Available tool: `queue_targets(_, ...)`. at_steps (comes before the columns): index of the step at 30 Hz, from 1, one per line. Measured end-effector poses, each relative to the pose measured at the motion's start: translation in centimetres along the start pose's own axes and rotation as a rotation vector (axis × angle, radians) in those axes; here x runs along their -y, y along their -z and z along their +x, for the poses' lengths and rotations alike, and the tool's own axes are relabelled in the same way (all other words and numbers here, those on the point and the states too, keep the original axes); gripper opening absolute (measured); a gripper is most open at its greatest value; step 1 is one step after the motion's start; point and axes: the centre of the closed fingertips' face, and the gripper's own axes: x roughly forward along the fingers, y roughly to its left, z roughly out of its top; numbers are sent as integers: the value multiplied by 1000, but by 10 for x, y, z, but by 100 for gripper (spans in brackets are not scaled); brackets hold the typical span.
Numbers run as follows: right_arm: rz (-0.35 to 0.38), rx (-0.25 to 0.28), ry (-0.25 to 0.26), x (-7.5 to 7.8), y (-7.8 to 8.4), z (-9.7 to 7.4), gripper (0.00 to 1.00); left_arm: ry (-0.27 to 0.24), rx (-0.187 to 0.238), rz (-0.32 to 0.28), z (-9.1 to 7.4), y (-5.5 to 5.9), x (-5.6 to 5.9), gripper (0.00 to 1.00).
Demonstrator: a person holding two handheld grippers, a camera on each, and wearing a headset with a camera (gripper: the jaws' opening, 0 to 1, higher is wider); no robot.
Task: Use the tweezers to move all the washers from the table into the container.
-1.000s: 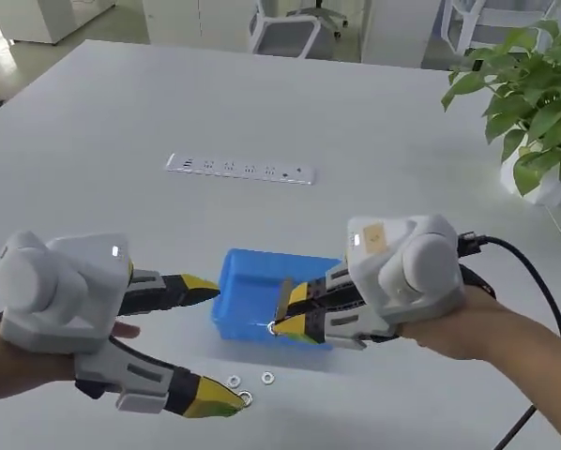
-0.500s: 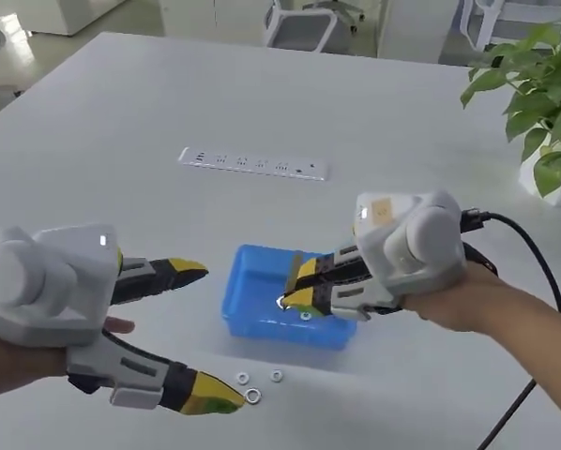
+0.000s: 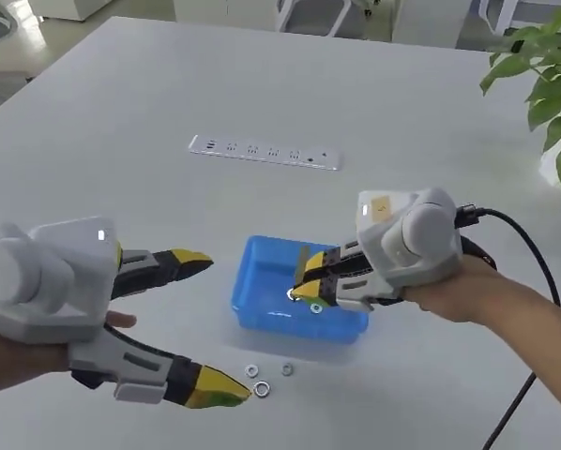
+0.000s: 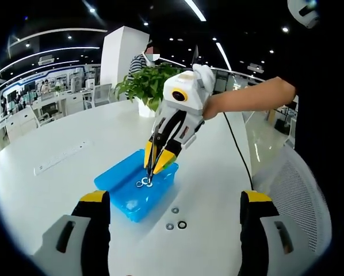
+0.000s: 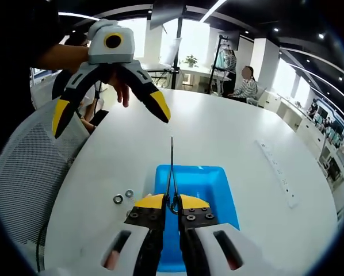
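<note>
A blue container (image 3: pixel 262 300) sits on the white table (image 3: pixel 121 112). My right gripper (image 3: pixel 310 284) is shut on thin metal tweezers (image 5: pixel 172 164), whose tips hang over the inside of the container (image 4: pixel 123 192) with a small washer (image 4: pixel 142 184) at them. Another washer (image 3: pixel 315 308) lies inside. Three washers (image 3: pixel 262 387) lie on the table just in front of the container, also seen as washers (image 4: pixel 182 224) and washers (image 5: pixel 118 199). My left gripper (image 3: pixel 210 323) is open wide and holds nothing, with its lower jaw beside the loose washers. The left gripper (image 5: pixel 110 112) faces the right gripper (image 4: pixel 159 161).
A white power strip (image 3: pixel 262 153) lies farther back on the table. A potted plant (image 3: pixel 543 84) stands at the far right edge. A black cable (image 3: pixel 534 281) trails from the right gripper. A mesh chair (image 4: pixel 298 213) is next to the table.
The tweezers' tips moved from the container's front wall to over its inside. A washer now lies in the container. The left gripper stays open in place. The camera shifted.
</note>
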Motion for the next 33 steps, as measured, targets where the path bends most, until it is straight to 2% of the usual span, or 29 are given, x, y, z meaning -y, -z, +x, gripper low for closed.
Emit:
queue_targets(16,37,-14,-18,7,23,18,8,3,-9,-1,5,1,-9,99)
queue_targets(26,48,-24,-30,9,31,25,8,8,-16,17,12,-3,-20,95)
queue_targets(33,52,-41,-38,8,37,26,8,12,-20,36,16,-5,-23,91)
